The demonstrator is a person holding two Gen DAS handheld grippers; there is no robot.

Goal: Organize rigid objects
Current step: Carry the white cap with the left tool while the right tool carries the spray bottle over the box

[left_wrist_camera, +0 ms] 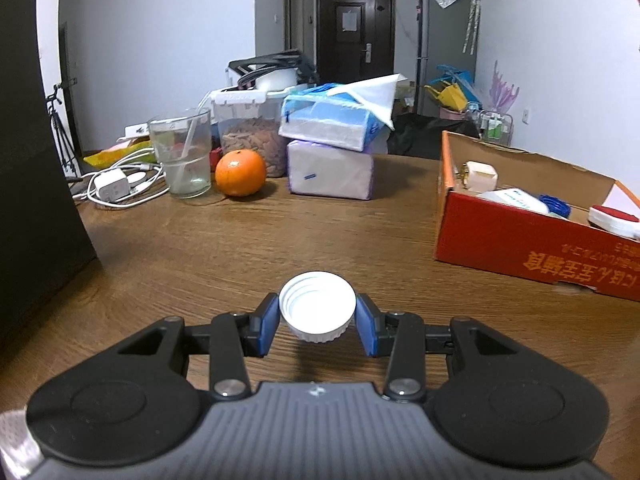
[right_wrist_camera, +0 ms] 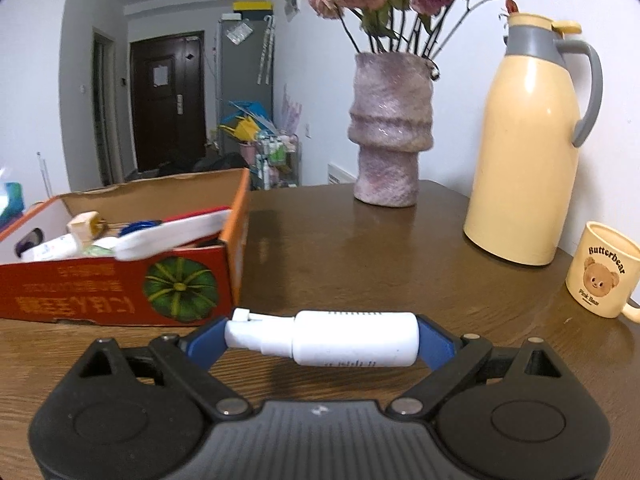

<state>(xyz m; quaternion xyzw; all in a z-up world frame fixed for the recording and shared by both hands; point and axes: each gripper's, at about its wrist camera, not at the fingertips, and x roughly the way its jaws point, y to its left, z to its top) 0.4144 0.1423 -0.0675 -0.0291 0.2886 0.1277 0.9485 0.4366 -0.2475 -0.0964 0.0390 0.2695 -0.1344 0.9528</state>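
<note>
Here the left claw [left_wrist_camera: 316,314] pinches a white cap [left_wrist_camera: 317,306] above the worktop [left_wrist_camera: 240,248], hollow side up. The right claw [right_wrist_camera: 322,338], spread wide, holds a spray bottle [right_wrist_camera: 320,338] endwise, long axis crosswise, nozzle left toward the box [right_wrist_camera: 120,288]. That end-to-end grip looks slippery; a tilt could drop it.

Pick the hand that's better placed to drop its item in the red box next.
Right, marginally. The right gripper already holds the white spray bottle with the red box close ahead-left. The left gripper grips the white cap, but its view shows the box farther off.
</note>
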